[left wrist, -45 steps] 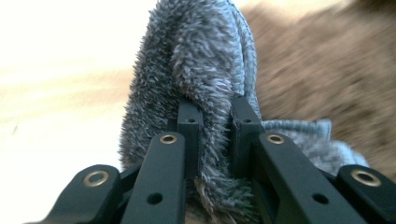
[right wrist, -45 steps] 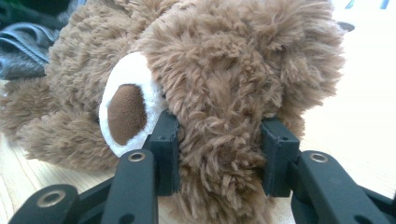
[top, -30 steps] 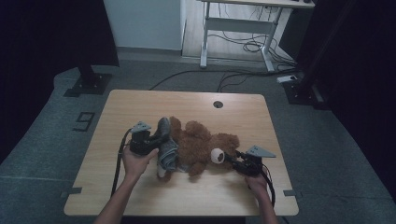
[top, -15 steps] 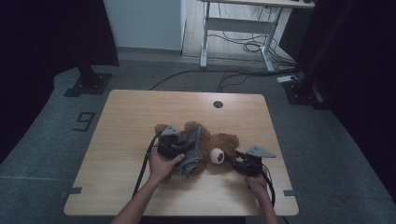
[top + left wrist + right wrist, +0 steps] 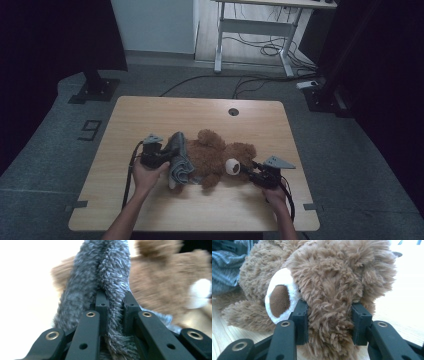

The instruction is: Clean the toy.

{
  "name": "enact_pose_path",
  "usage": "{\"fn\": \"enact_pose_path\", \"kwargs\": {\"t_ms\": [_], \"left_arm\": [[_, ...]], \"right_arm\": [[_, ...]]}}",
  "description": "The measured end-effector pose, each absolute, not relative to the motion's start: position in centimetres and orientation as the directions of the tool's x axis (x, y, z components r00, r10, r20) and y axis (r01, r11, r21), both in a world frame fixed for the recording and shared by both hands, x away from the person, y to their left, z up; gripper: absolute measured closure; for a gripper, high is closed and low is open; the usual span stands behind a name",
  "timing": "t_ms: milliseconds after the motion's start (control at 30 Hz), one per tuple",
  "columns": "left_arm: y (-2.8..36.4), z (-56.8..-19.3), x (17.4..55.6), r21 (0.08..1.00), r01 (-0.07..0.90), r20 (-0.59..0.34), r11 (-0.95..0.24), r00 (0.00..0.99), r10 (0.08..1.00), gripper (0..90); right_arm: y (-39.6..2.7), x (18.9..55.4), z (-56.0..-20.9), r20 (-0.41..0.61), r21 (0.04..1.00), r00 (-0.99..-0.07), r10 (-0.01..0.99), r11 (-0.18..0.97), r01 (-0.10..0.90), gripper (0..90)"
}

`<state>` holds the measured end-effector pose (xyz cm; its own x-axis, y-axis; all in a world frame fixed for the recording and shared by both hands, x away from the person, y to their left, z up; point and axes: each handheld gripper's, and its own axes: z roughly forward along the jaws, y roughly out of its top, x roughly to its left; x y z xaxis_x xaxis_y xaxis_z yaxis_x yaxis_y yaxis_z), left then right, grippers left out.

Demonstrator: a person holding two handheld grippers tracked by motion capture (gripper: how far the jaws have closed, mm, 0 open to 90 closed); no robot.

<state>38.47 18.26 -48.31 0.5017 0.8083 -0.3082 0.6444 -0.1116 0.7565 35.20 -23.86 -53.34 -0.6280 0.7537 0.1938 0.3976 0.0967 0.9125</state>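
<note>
A brown teddy bear lies on the wooden table, head toward the right. A grey fuzzy cloth wraps its lower body. My left gripper sits at the bear's left end, shut on a fold of that grey cloth; in the left gripper view the fold is pinched between the jaws of the left gripper, with the bear blurred behind. My right gripper is shut on the bear's head, its jaws pressed into the fur beside the white muzzle. In the right gripper view the right gripper has the grey cloth at far left.
A round cable hole is near the table's far edge. Bare wood lies in front of and behind the bear. On the floor beyond are a desk frame, loose cables and a black stand base.
The left hand swung right over the bear half a second ago and is now back at the bear's left end, still holding the grey cloth. The right hand has kept still.
</note>
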Motion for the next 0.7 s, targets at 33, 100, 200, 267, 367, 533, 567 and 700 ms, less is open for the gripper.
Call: {"fn": "enact_pose_path", "kwargs": {"t_ms": [33,100,200,267,367,533,567,700], "left_arm": [[19.0,-48.6,38.5,0.749,0.656,-0.319,-0.096,0.483,0.815,78.5],[20.0,-49.0,38.5,0.741,0.669,-0.352,-0.059,0.461,0.815,78.5],[20.1,-48.0,37.7,0.771,0.635,-0.355,-0.048,0.49,0.796,78.6],[19.1,-46.5,37.1,0.799,0.599,-0.348,-0.054,0.534,0.77,78.5],[16.4,-44.2,36.2,0.834,0.543,-0.308,-0.101,0.608,0.732,78.5],[10.7,-41.7,36.0,0.863,0.473,-0.242,-0.178,0.697,0.675,78.5],[9.5,-41.6,36.2,0.864,0.467,-0.236,-0.187,0.705,0.668,78.5],[4.6,-41.9,37.8,0.852,0.474,-0.241,-0.224,0.733,0.636,78.2]], "right_arm": [[-23.9,35.2,-53.3,0.194,0.913,-0.628,0.754,0.096,0.397,56.9],[-23.9,35.2,-53.4,0.195,0.912,-0.628,0.754,0.096,0.398,56.9],[-23.9,35.2,-53.4,0.199,0.911,-0.626,0.754,0.094,0.403,56.9],[-24.0,35.3,-53.4,0.202,0.911,-0.626,0.753,0.09,0.402,56.9],[-24.0,35.3,-53.4,0.204,0.911,-0.625,0.754,0.088,0.403,56.9],[-23.9,35.2,-53.4,0.202,0.911,-0.624,0.755,0.089,0.402,56.9],[-23.9,35.2,-53.4,0.2,0.912,-0.625,0.754,0.089,0.4,56.9],[-23.9,35.1,-53.4,0.201,0.912,-0.624,0.755,0.088,0.401,56.9]]}}
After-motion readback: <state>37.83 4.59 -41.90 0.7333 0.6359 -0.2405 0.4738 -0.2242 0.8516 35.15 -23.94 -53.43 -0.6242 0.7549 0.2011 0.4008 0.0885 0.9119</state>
